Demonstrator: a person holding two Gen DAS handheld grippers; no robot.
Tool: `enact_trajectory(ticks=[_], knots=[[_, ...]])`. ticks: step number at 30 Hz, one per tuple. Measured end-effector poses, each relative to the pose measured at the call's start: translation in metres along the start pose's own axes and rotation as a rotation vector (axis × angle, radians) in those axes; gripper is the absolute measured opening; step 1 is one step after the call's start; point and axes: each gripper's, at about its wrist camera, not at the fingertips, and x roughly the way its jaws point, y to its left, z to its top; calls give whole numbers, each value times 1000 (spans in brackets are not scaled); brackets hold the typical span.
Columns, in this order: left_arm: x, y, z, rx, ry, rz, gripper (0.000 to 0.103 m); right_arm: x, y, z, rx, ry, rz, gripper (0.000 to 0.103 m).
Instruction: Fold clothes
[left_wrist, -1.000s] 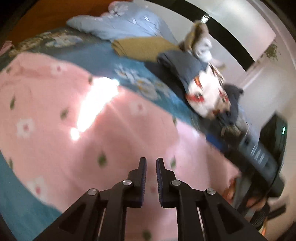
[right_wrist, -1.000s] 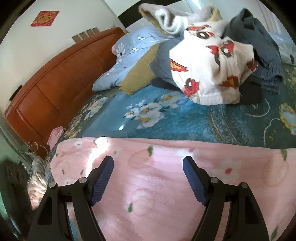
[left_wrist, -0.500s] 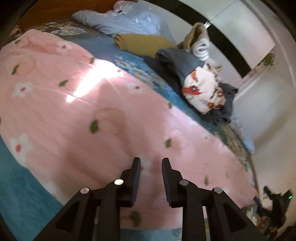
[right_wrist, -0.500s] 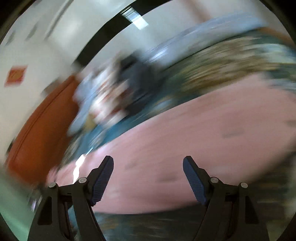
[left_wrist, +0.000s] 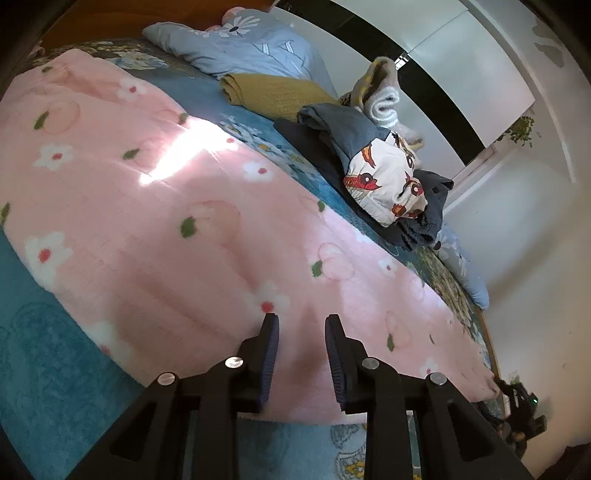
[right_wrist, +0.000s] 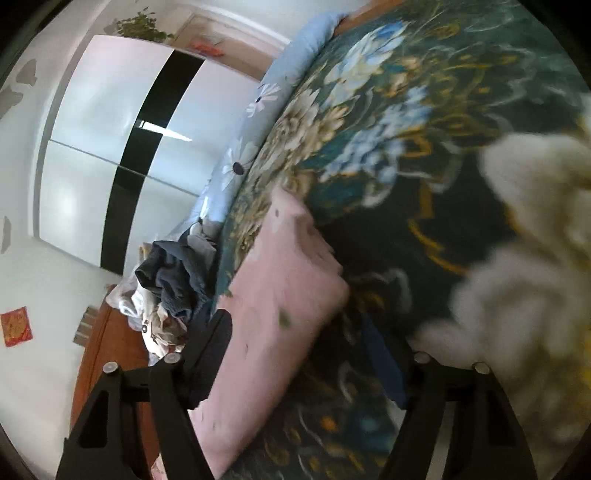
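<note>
Pink floral fleece garment (left_wrist: 207, 221) spread flat on bed (sunlit patch); crumpled clothes pile (left_wrist: 384, 173) beyond.

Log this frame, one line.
task: fold clothes | left tongs: open over pink blanket | right tongs: closing at blanket corner

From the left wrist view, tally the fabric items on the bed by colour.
Pink floral garment: 1
Mustard folded cloth: 1
Light blue floral pillow: 1
White cartoon-print garment: 1
Dark navy garments: at least 1, heaped together
Total: at least 5
</note>
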Motion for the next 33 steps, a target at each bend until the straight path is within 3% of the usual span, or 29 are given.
enact_trajectory(ticks=[1,5,7,10,14,18,23,28,33], knots=[[-1,0,0,1,-1,-1,29,8,-2,3,22,1,-9,54],[-2,4,3,-4,-5,-12,29,28,-5,13,55,-13,5,37],[-3,5,6,-3,-7,-16,29,35,-3,16,67,-12,6,22],[-8,6,13,16,-25,-10,29,30,14,13,50,-21,33,17],[-16,18,27,-1,-62,-16,32,20,84,-5,-133,-19,94,17],[-22,41,30,-53,-89,-29,34,26,169,-47,-343,24,199,17],[-34,59,26,-74,-132,-37,35,77,247,-128,-469,189,330,17],[-35,63,26,-74,-134,-41,36,143,296,-219,-550,356,317,17],[-33,62,25,-59,-115,-64,36,176,312,-303,-707,475,238,17]])
